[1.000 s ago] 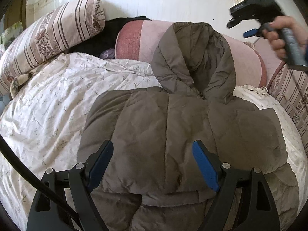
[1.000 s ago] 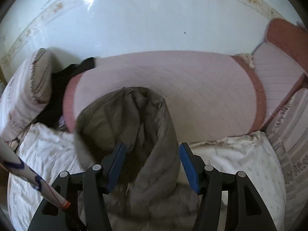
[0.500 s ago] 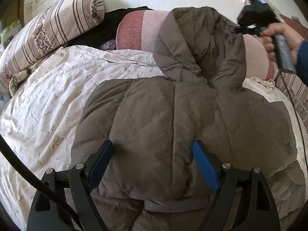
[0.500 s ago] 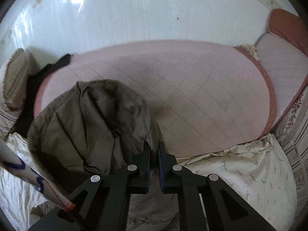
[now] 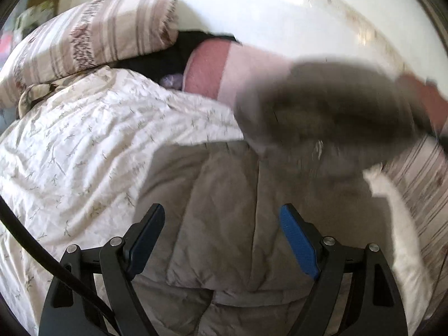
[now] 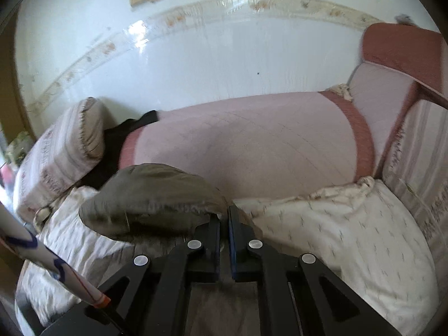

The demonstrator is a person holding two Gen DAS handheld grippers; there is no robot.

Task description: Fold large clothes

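The jaws of the right gripper (image 6: pixel 223 225) are pressed together on the rim of the hood (image 6: pixel 152 200), while the left gripper (image 5: pixel 221 240) hangs with jaws spread above the jacket (image 5: pixel 224 204), which lies flat on the bed (image 5: pixel 78 151). The bite is thin — slick fabric could slide free as the hood swings over, and with the body unpinned, the whole jacket may drag askew.

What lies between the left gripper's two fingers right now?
Only the jacket's quilted body, seen in the left wrist view; the open left gripper hovers over it, gripping nothing.
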